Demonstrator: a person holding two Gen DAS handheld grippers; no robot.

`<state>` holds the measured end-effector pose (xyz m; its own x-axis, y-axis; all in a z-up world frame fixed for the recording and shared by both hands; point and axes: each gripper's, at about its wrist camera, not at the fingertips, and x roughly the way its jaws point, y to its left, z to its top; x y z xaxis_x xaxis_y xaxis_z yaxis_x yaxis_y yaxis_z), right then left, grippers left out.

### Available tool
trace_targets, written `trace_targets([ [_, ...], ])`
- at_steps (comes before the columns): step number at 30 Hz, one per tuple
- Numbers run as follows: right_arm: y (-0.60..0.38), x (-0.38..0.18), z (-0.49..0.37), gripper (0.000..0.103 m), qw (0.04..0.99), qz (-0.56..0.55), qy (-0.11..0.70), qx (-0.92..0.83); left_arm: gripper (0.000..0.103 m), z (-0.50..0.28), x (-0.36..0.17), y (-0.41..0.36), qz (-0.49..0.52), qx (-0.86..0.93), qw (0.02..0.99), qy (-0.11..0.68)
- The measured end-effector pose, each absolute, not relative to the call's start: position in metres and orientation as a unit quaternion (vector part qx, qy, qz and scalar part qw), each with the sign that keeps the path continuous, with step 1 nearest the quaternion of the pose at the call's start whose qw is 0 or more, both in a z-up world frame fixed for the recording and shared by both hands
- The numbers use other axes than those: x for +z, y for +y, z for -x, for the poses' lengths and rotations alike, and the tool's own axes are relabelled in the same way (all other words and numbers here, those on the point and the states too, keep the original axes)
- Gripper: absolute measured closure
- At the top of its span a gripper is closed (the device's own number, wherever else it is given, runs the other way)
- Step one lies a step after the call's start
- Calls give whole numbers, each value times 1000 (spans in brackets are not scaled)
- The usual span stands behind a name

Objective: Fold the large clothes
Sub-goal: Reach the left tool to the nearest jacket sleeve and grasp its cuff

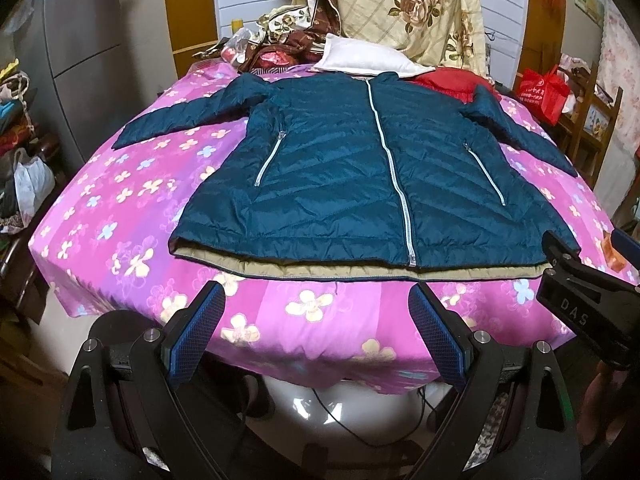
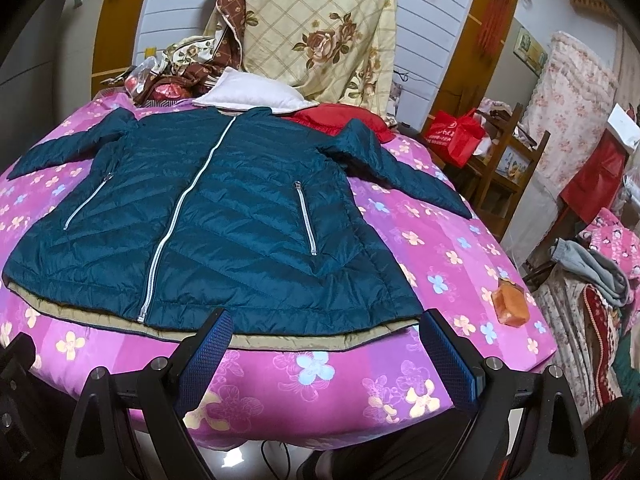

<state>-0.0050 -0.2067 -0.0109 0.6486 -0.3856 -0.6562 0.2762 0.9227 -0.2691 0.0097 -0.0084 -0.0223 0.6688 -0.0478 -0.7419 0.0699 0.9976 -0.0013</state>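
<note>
Covering the bed, a pink floral sheet (image 1: 132,216) carries the teal jacket (image 1: 340,168), spread flat, zipped, sleeves outstretched. Left gripper (image 1: 316,334) and right gripper (image 2: 326,358) hover spread wide, empty, near its hem.

The bed (image 1: 120,216) is viewed from near its foot by both wrist cameras, side by side; the jacket (image 1: 340,168) is shared.

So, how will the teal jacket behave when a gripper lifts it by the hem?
The jacket looks quilted and puffy, so it is probably light and floppy and would likely sag from one pinch. Its shiny shell suggests it may slip. The spread sleeves would probably drag.
</note>
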Motion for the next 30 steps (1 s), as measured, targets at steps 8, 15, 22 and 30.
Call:
trace_targets([
  [8, -205, 2, -12, 10, 917, 73, 354, -168, 10, -25, -30, 5, 18, -51, 905, 423],
  [15, -193, 38, -33, 10, 963, 48, 245, -102, 10, -63, -27, 58, 35, 42, 921, 385],
  [22, -168, 21, -82, 10, 953, 33, 300, -2, 10, -126, -24, 140, 37, 125, 907, 401],
  [30, -172, -18, -126, 10, 936, 32, 350, -4, 10, -214, 2, 232, 110, 141, 907, 381],
])
